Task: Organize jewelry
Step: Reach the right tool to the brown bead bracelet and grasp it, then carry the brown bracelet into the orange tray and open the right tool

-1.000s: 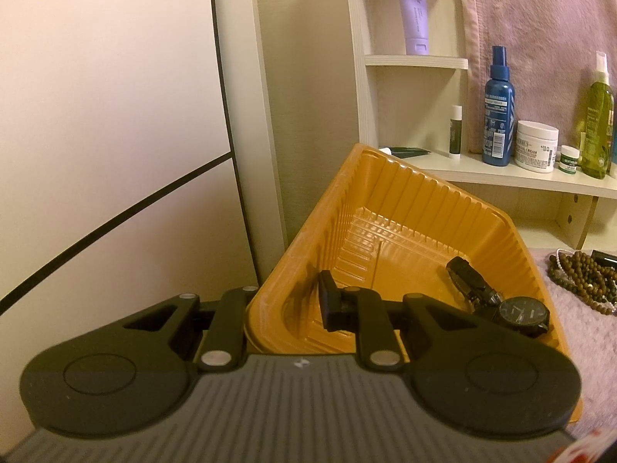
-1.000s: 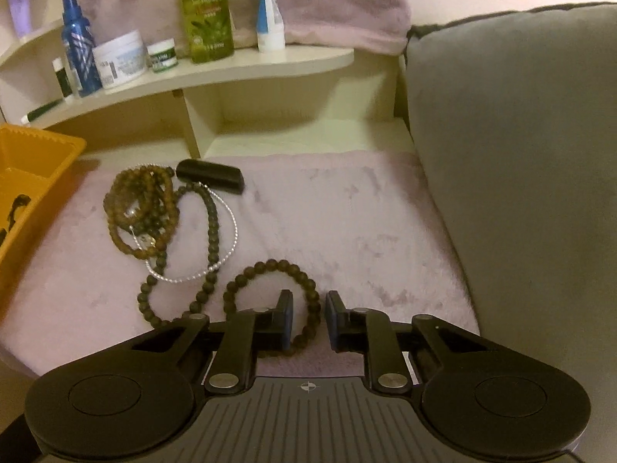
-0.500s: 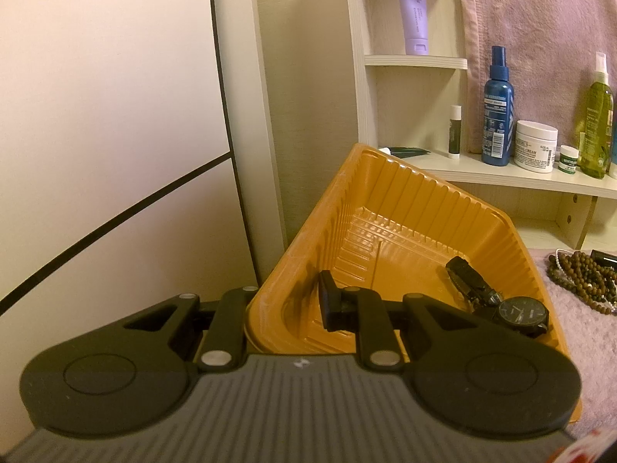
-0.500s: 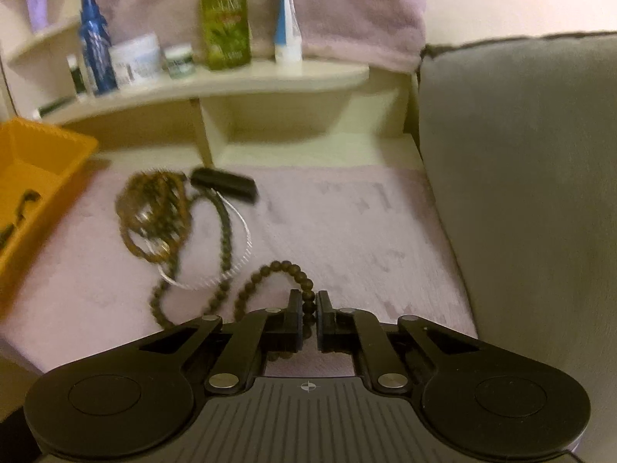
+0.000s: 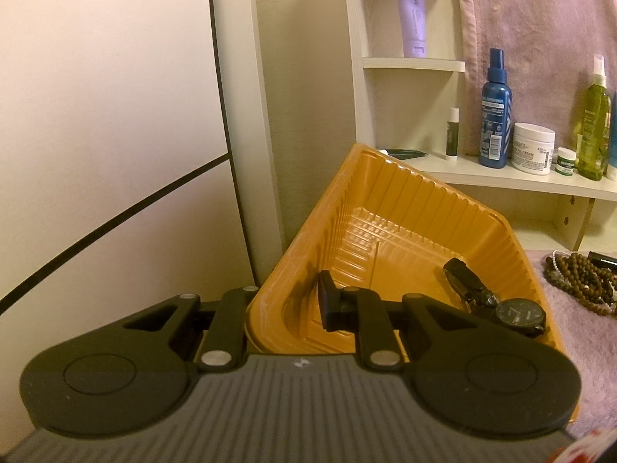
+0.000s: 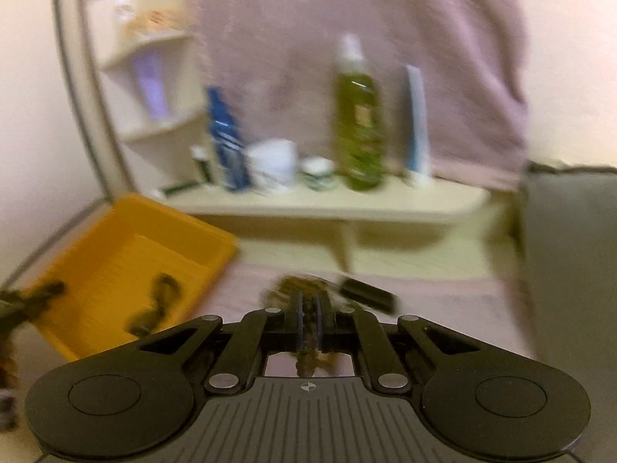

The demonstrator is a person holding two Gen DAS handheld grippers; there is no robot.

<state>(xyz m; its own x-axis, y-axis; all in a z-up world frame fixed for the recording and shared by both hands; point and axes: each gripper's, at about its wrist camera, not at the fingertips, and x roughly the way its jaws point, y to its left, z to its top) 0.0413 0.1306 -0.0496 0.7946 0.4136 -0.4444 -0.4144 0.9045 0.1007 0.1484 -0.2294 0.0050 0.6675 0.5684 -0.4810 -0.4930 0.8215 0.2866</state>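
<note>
Jewelry by view. Left wrist: left claw [image 5: 285,308] clamped on near wall of orange tray [image 5: 416,208], one finger inside, one outside; watch [image 5: 516,314] in tray right of claw. Right wrist, blurred: right claw [image 6: 307,322] pinched shut on bead bracelet [image 6: 308,355], beads dangling between fingers; tray lower left.

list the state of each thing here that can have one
left gripper: shut on the orange tray's wall
orange tray: tilted, held up
black watch: lying in the tray
right gripper: shut on a beaded bracelet
beaded bracelet: pinched, lifted
bead pile: loose on the pink mat
</note>
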